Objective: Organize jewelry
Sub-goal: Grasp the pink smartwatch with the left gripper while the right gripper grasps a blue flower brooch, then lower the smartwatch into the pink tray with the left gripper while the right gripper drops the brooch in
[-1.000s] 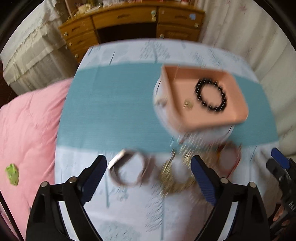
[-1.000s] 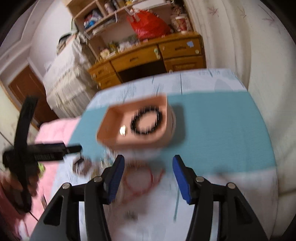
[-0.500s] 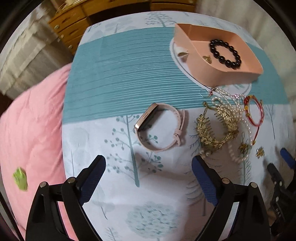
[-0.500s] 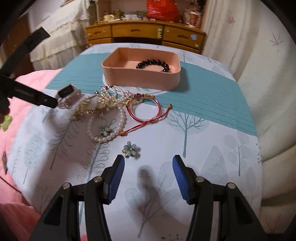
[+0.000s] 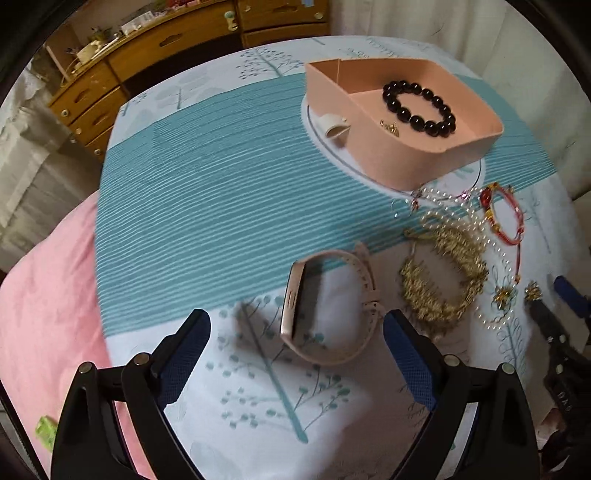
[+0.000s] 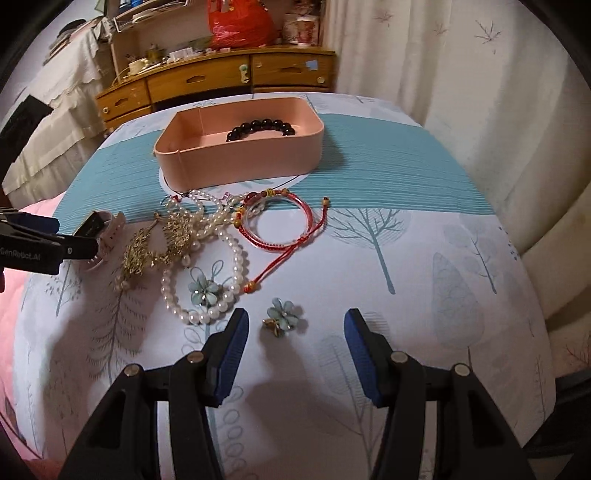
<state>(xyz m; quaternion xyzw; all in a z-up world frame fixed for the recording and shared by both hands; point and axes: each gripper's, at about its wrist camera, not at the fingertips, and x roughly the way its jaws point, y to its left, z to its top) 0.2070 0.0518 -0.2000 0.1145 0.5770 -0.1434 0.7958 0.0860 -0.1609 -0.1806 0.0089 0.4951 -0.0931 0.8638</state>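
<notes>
Jewelry lies spread ahead of both tongs: a blush-pink band watch sits between the wide-open left tongs, untouched. A glossy teal flower earring rests just ahead of the open, empty right tongs, with pearly beads to their left and the smooth pink tray well beyond.

Bead bracelet in tray; watch left of necklaces (on cloth)

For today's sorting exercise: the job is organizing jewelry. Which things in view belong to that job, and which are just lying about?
Part of the job:
pink tray
black bead bracelet
pink watch
gold hair comb
pearl strand
red cord bracelet
flower earring

Just lying about:
wooden dresser
red bag
pink quilt
</notes>
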